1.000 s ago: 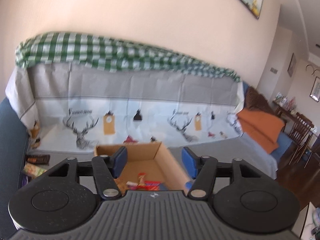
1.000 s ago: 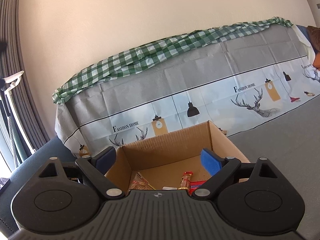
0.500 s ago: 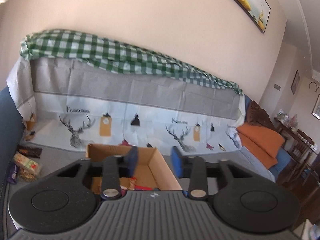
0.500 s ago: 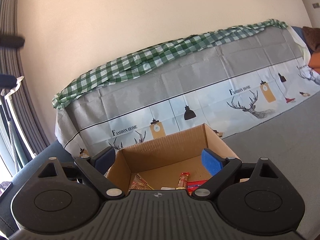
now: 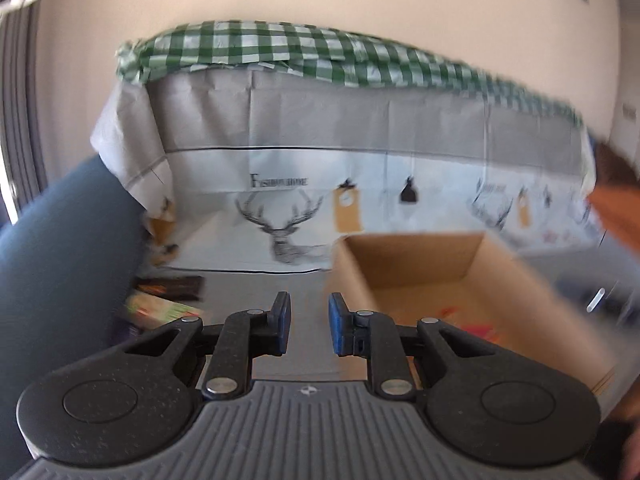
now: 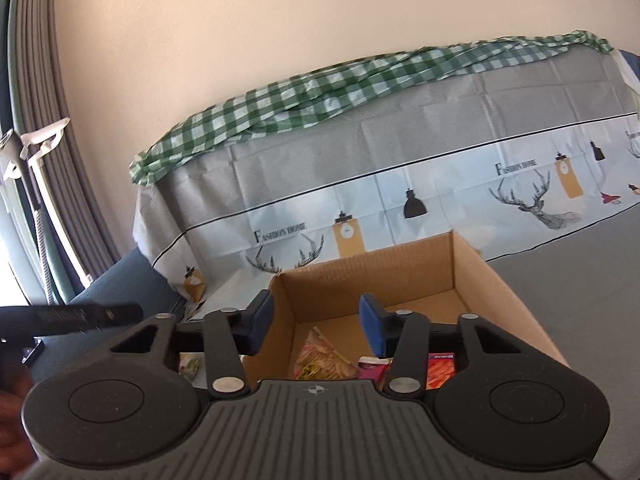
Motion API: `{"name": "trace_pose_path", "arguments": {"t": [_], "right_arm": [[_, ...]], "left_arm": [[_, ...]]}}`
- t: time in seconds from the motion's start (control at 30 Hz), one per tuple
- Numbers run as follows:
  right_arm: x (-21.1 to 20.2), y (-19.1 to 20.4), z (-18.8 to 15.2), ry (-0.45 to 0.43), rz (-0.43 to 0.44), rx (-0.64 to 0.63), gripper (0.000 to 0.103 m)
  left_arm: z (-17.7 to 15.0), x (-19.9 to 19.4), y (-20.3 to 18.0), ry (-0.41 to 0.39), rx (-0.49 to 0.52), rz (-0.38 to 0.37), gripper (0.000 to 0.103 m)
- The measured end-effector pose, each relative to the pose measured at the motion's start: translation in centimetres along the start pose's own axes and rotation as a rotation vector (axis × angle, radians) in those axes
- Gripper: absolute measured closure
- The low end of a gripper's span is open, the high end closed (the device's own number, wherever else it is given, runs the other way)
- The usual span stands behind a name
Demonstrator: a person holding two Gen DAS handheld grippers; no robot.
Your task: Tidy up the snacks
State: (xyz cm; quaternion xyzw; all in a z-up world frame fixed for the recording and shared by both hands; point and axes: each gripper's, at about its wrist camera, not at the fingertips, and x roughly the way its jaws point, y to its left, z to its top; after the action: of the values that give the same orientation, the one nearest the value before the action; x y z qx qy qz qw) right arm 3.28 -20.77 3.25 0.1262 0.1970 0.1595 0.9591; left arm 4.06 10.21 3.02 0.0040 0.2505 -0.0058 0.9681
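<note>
Plainly, the left hand-held gripper hangs level above the grey seat surface, just left of the cardboard box; its blue pads are parted by a narrow gap with nothing between them. Its view is smeared by blur. To its left, loose snack packets lie on the seat beside the blue armrest, a dark one behind them.

Over the box's near left corner, the right hand-held gripper is released, pads wide apart and empty. Its left pad sits outside the box wall, its right pad over the interior. Inside the box lie an orange-red snack bag, a pink packet and a red packet, bunched at the near end; the far half of the floor is bare cardboard. Another packet lies outside the box's left wall. Behind the box rises the deer-print cover with a green checked cloth on top; open grey seat runs to the box's right.
</note>
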Motion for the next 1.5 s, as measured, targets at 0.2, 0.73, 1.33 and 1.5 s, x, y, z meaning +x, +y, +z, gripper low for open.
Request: {"name": "trace_pose_path", "arguments": {"t": [0.2,0.73,1.33,1.5], "right_arm": [[0.4,2.3,0.1,0.041,0.037,-0.056,0.057],[14.1,15.2,1.1,0.298,0.263,-0.277,0.050],[33.5,25.3,-5.1,0.545,0.363,-0.541,0.018],[35.3,25.9,-7.0,0.609,0.382,-0.566,0.041]], "left_arm": [[-5.3,2.2,3.2,-0.027,0.228,0.076,0.080],[-5.6,3.7,12.3,0.063,-0.223,0.195,0.062],[-5.1,4.7,12.8,0.050,-0.252,0.290,0.041],[-5.1,4.8,12.9,0.047,-0.252,0.288,0.040]]}}
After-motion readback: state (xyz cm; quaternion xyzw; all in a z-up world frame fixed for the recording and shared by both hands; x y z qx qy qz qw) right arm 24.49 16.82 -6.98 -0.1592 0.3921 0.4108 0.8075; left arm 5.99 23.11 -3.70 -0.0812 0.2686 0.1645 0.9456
